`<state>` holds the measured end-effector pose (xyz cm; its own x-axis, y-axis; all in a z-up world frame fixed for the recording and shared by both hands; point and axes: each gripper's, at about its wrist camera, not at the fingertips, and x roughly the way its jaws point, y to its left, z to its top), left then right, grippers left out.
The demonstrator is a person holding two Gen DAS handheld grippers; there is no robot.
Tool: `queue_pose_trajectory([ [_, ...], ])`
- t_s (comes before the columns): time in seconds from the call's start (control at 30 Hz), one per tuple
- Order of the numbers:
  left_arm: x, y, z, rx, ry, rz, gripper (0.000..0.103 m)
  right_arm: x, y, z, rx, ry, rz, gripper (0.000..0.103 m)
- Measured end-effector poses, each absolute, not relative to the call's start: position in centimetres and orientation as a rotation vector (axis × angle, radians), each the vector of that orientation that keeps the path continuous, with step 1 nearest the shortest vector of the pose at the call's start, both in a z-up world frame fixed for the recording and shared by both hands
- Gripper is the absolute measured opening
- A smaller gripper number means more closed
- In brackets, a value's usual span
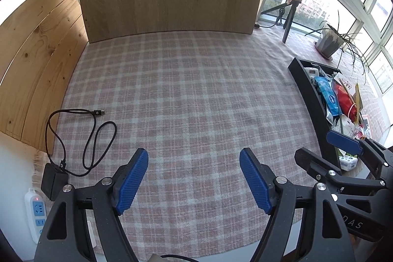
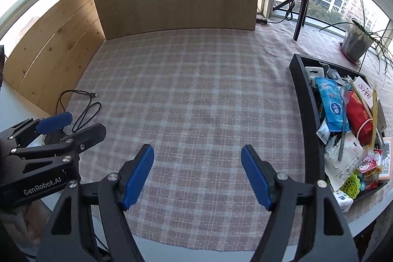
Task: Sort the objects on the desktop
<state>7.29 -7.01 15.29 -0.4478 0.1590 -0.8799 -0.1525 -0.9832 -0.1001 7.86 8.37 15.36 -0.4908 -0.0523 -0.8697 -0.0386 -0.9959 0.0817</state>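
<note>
Looking down through both cameras, I see my left hand-held gripper with its blue pads spread wide and nothing between them. My right hand-held gripper is spread wide too, and it holds nothing. Both hang over the pink checked cloth on the worktop.

The sorted things sit in a long black tray at the right side of the cloth. It is full to the top. I can see a blue wipes pack, a red packet, a grey spoon, a white pouch and a yellow-green plastic wheel. The tray's long side runs from near me away toward the window. The blue pack and the red packet lie along that same way, side by side.

A black cable lies in loose loops at the left side of the cloth. Its free plug points right. Its other end goes into a black charger block next to a white power strip.

A small white tissue pack sits just outside the near end of the tray.
</note>
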Motion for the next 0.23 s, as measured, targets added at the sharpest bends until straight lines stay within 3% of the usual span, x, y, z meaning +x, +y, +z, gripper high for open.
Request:
queue_pose_trajectory([
  [0.23,6.24,-7.19,14.48,-1.555,-0.013,2.517,0.075,7.12,8.37,14.58,1.607,-0.141,-2.685,0.073],
])
